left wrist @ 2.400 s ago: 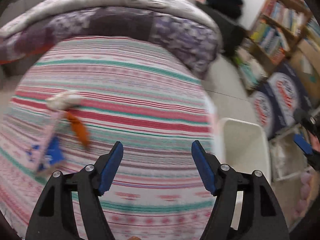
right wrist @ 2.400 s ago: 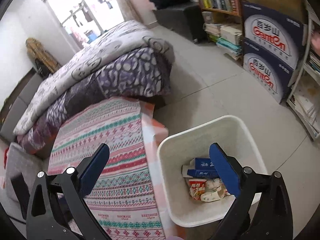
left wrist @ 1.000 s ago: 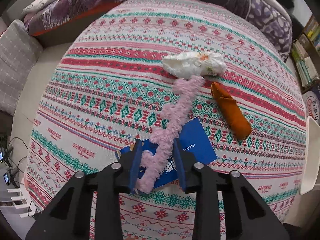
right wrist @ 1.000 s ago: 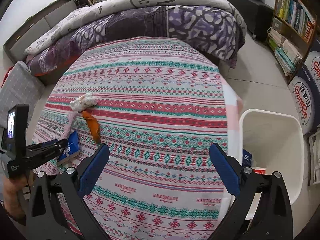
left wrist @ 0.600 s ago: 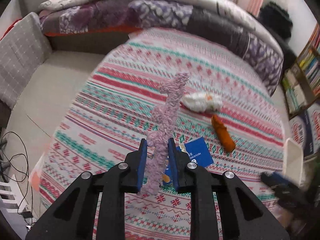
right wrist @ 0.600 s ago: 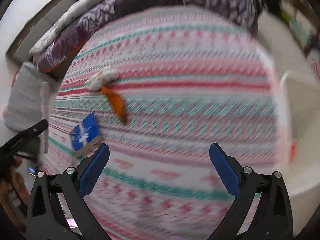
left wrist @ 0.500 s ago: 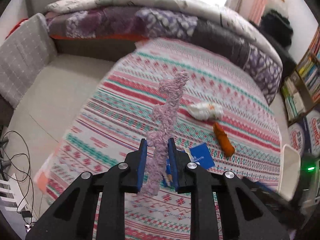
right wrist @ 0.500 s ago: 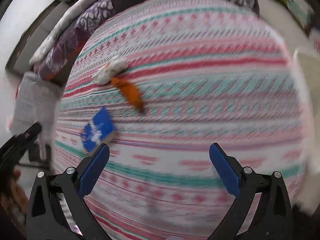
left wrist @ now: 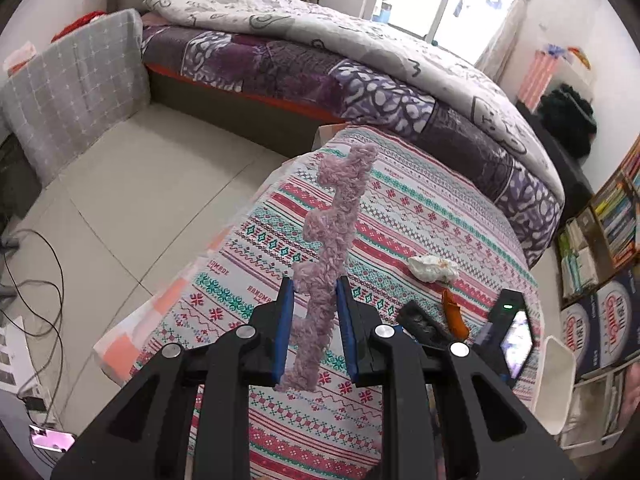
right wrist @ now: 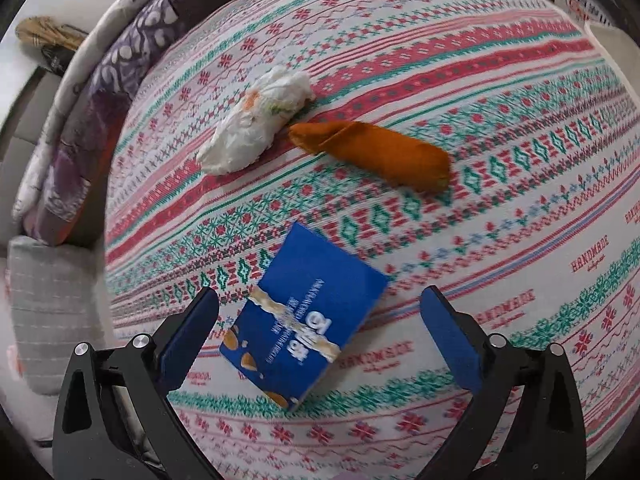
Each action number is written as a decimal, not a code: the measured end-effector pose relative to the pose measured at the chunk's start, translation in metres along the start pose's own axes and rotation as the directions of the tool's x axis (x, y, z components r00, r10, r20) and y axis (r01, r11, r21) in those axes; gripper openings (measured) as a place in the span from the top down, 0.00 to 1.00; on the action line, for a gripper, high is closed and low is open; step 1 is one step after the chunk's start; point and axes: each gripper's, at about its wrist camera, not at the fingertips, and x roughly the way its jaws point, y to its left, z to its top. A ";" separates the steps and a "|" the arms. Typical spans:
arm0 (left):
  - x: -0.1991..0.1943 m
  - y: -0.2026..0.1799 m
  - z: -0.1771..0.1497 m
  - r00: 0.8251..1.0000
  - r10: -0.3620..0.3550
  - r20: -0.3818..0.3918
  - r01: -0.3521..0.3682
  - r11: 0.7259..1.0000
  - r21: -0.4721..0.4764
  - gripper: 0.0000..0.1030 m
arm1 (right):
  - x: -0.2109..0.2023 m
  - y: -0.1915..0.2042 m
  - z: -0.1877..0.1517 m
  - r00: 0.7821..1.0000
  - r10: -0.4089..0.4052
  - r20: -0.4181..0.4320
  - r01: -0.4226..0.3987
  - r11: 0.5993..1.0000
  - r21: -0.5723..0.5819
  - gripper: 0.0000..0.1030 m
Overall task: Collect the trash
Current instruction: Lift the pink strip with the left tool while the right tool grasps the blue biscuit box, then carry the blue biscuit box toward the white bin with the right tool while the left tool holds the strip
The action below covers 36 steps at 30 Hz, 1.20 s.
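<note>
While the patterned tabletop (right wrist: pixel 520 184) carried three loose pieces, one blue box (right wrist: pixel 304 330) lay between the right gripper (right wrist: pixel 320 334)'s spread jaws, beyond it one orange wrapper (right wrist: pixel 380 152) and one crumpled white wad (right wrist: pixel 256 120); the left gripper (left wrist: pixel 316 312)'s jaws pinched one pink fuzzy strip (left wrist: pixel 332 248) aloft.

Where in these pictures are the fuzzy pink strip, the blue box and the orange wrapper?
fuzzy pink strip (left wrist: pixel 334 236): left wrist view, middle of its length, above the jaws.
blue box (right wrist: pixel 306 312): right wrist view, centre of its top face.
orange wrapper (right wrist: pixel 380 154): right wrist view, middle of its body.
</note>
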 end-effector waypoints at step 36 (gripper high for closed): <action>0.014 -0.038 -0.024 0.999 0.036 -0.028 -0.032 0.992 0.122 0.78 | -0.076 -0.103 -0.025 0.995 0.103 0.014 -0.069 0.756 -0.651 0.45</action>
